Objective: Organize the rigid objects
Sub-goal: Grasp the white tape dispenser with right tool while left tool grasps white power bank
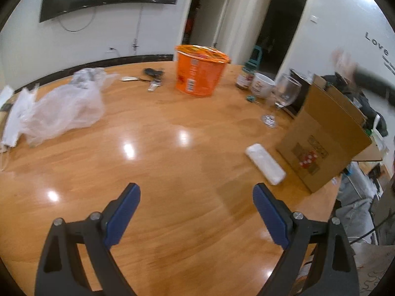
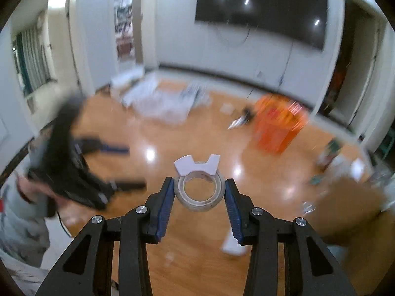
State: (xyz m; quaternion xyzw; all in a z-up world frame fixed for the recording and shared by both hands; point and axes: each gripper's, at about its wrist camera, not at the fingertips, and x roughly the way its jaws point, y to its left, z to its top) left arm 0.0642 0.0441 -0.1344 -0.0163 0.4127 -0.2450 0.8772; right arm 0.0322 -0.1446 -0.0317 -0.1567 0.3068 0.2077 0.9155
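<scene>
Clear tape roll [image 2: 199, 190] pinched flat between right gripper [image 2: 199, 192] pads, held above table [image 2: 197, 234] | box [image 2: 350, 207] lies right-forward, nearer right gripper | left gripper [image 1: 196, 212] spread, empty | white bar [image 1: 265, 163] right-forward of it, long axis diagonal.

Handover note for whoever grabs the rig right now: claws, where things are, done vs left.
Right claw: shut on the tape roll, carried above the table; view blurred.
Left claw: open, empty, over bare wood.
On the table: white remote beside the cardboard box, orange noodle cup, mug, wine glass, jar.
Done: tape picked up.
Left: place the tape, probably in the box; then the rest.
</scene>
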